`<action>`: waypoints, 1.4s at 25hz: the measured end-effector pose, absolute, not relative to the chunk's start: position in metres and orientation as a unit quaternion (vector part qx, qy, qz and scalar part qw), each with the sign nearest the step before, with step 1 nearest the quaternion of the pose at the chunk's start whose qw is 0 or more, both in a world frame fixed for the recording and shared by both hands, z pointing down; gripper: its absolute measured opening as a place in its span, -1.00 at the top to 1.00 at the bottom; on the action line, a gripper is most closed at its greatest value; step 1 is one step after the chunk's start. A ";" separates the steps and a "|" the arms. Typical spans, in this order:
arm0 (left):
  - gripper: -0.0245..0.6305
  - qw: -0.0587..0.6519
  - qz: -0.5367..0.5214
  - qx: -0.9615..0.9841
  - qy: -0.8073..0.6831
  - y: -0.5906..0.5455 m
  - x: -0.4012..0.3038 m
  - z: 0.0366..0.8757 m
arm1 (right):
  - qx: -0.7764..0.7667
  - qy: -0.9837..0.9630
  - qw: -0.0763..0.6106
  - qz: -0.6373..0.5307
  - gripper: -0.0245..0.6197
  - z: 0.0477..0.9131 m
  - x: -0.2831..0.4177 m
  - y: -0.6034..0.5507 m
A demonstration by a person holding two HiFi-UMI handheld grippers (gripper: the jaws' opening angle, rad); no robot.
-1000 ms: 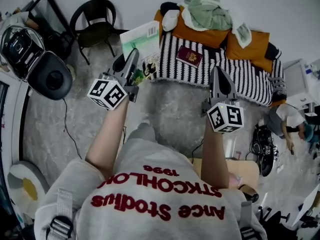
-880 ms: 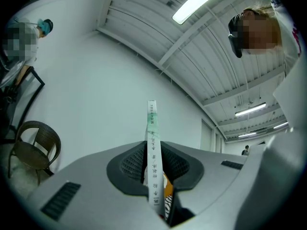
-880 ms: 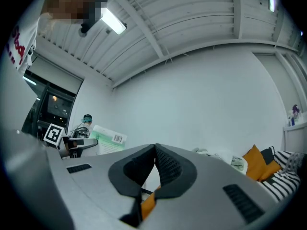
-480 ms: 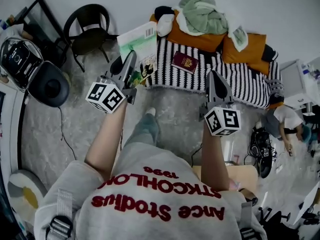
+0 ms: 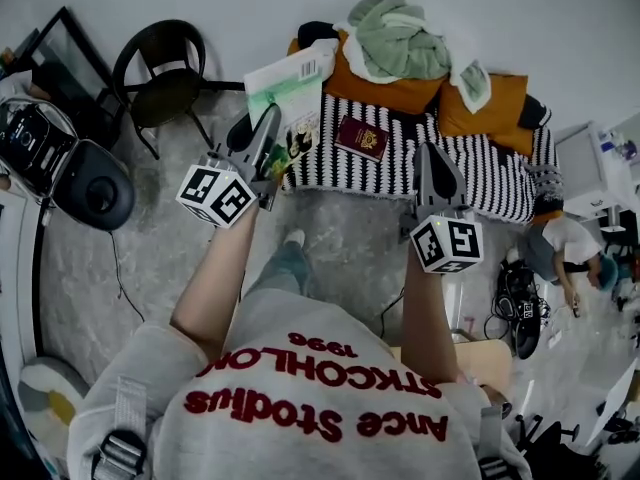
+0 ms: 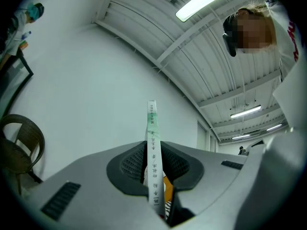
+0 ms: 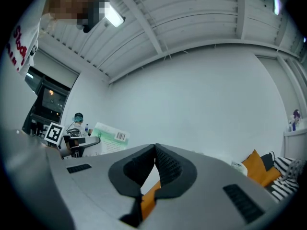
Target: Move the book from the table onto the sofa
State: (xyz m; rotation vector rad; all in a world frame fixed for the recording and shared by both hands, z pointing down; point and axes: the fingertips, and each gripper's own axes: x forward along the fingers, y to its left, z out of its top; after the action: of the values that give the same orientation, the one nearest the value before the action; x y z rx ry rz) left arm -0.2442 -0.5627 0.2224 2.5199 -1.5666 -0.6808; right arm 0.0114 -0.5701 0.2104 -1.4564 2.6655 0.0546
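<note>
Green-and-white book (image 5: 290, 88), clamped in the left gripper's (image 5: 268, 123) fingers (image 6: 130, 164), hangs over the striped sofa's (image 5: 470, 168) left edge; best laid flat beside the maroon booklet (image 5: 362, 138). Right gripper (image 5: 435, 158) closed, empty.

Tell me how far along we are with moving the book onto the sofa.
Done: the book is picked up, clamped in the jaws of the left gripper. In hand: it hangs in the air beside the sofa. Left: lower it onto the striped cover and open the jaws. The right gripper is shut and empty.
</note>
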 end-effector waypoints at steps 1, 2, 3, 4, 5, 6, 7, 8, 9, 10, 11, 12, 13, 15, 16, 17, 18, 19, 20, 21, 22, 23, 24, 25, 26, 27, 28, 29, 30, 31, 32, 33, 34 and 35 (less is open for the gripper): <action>0.70 0.049 -0.223 0.828 -0.512 -0.571 -0.244 0.221 | -0.480 0.875 0.054 0.018 0.84 0.209 0.011 -0.577; 0.70 0.050 -0.223 0.829 -0.511 -0.579 -0.244 0.219 | -0.482 0.874 0.055 0.017 0.84 0.208 0.011 -0.584; 0.70 0.052 -0.222 0.829 -0.510 -0.587 -0.245 0.218 | -0.483 0.874 0.056 0.015 0.84 0.206 0.010 -0.592; 0.70 0.054 -0.220 0.830 -0.510 -0.596 -0.245 0.216 | -0.483 0.874 0.055 0.012 0.84 0.204 0.009 -0.600; 0.70 0.057 -0.219 0.831 -0.509 -0.605 -0.246 0.213 | -0.485 0.873 0.054 0.010 0.84 0.203 0.009 -0.608; 0.70 0.059 -0.218 0.831 -0.508 -0.613 -0.246 0.212 | -0.486 0.872 0.054 0.008 0.84 0.201 0.009 -0.616; 0.70 0.059 -0.217 0.832 -0.507 -0.621 -0.247 0.211 | -0.489 0.871 0.055 0.008 0.84 0.200 0.009 -0.623; 0.70 0.060 -0.218 0.832 -0.506 -0.629 -0.249 0.210 | -0.491 0.869 0.058 0.007 0.84 0.199 0.009 -0.630; 0.70 0.060 -0.218 0.833 -0.505 -0.637 -0.250 0.210 | -0.493 0.868 0.060 0.007 0.84 0.199 0.009 -0.637; 0.70 0.060 -0.219 0.834 -0.504 -0.645 -0.251 0.210 | -0.495 0.867 0.062 0.007 0.84 0.199 0.009 -0.645; 0.70 0.061 -0.218 0.834 -0.502 -0.652 -0.251 0.211 | -0.497 0.865 0.064 0.007 0.84 0.200 0.009 -0.651; 0.70 0.062 -0.218 0.836 -0.501 -0.659 -0.252 0.213 | -0.499 0.864 0.065 0.007 0.84 0.201 0.008 -0.657; 0.70 0.062 -0.217 0.837 -0.498 -0.666 -0.252 0.214 | -0.501 0.863 0.067 0.007 0.84 0.202 0.007 -0.662; 0.70 0.060 -0.215 0.841 -0.493 -0.682 -0.255 0.218 | -0.504 0.860 0.071 0.010 0.84 0.205 0.004 -0.676; 0.70 0.059 -0.214 0.843 -0.489 -0.692 -0.257 0.219 | -0.507 0.859 0.073 0.010 0.84 0.206 0.002 -0.684; 0.70 0.058 -0.213 0.846 -0.486 -0.704 -0.258 0.218 | -0.510 0.857 0.075 0.011 0.84 0.205 0.001 -0.694; 0.70 0.059 -0.212 0.848 -0.483 -0.716 -0.259 0.216 | -0.513 0.855 0.076 0.011 0.84 0.203 0.000 -0.705; 0.70 0.060 -0.211 0.850 -0.480 -0.730 -0.260 0.213 | -0.516 0.853 0.077 0.010 0.84 0.199 0.000 -0.716; 0.70 0.062 -0.210 0.852 -0.476 -0.742 -0.260 0.211 | -0.520 0.851 0.077 0.011 0.84 0.196 0.001 -0.727; 0.70 0.063 -0.209 0.854 -0.473 -0.754 -0.260 0.209 | -0.524 0.848 0.078 0.011 0.84 0.192 0.002 -0.737; 0.70 0.064 -0.208 0.856 -0.469 -0.766 -0.259 0.207 | -0.528 0.845 0.079 0.013 0.84 0.190 0.003 -0.746; 0.70 0.065 -0.208 0.858 -0.465 -0.777 -0.259 0.206 | -0.533 0.842 0.080 0.014 0.84 0.187 0.004 -0.755; 0.70 0.065 -0.207 0.861 -0.460 -0.789 -0.258 0.205 | -0.538 0.839 0.081 0.016 0.84 0.185 0.005 -0.764; 0.70 0.066 -0.207 0.864 -0.454 -0.800 -0.257 0.204 | -0.543 0.836 0.082 0.017 0.84 0.184 0.006 -0.772; 0.70 0.068 -0.206 0.866 -0.450 -0.811 -0.256 0.204 | -0.547 0.833 0.083 0.018 0.84 0.182 0.007 -0.780; 0.70 0.069 -0.205 0.868 -0.446 -0.822 -0.256 0.203 | -0.550 0.831 0.083 0.018 0.84 0.182 0.007 -0.789; 0.70 0.070 -0.205 0.870 -0.443 -0.832 -0.255 0.203 | -0.553 0.829 0.083 0.019 0.84 0.181 0.007 -0.797; 0.70 0.071 -0.205 0.871 -0.441 -0.841 -0.255 0.203 | -0.555 0.828 0.082 0.019 0.84 0.181 0.007 -0.805; 0.70 0.072 -0.205 0.872 -0.438 -0.849 -0.255 0.204 | -0.556 0.827 0.081 0.020 0.84 0.181 0.007 -0.811; 0.70 0.073 -0.206 0.873 -0.435 -0.857 -0.255 0.204 | -0.558 0.826 0.080 0.021 0.84 0.182 0.007 -0.818; 0.70 0.075 -0.206 0.874 -0.433 -0.863 -0.255 0.205 | -0.560 0.824 0.079 0.021 0.84 0.183 0.006 -0.823; 0.70 0.076 -0.207 0.876 -0.430 -0.870 -0.254 0.207 | -0.562 0.823 0.077 0.022 0.84 0.184 0.006 -0.828; 0.70 0.077 -0.206 0.877 -0.427 -0.876 -0.253 0.208 | -0.564 0.822 0.076 0.021 0.84 0.185 0.006 -0.834; 0.70 0.079 -0.205 0.879 -0.424 -0.882 -0.251 0.210 | -0.566 0.821 0.075 0.021 0.84 0.187 0.007 -0.839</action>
State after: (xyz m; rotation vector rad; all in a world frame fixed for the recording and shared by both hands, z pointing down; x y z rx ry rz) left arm -0.2511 -0.8818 0.2098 2.6295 -1.2682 -0.6149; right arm 0.0067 -0.8392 0.1867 -1.6966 2.4631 0.0625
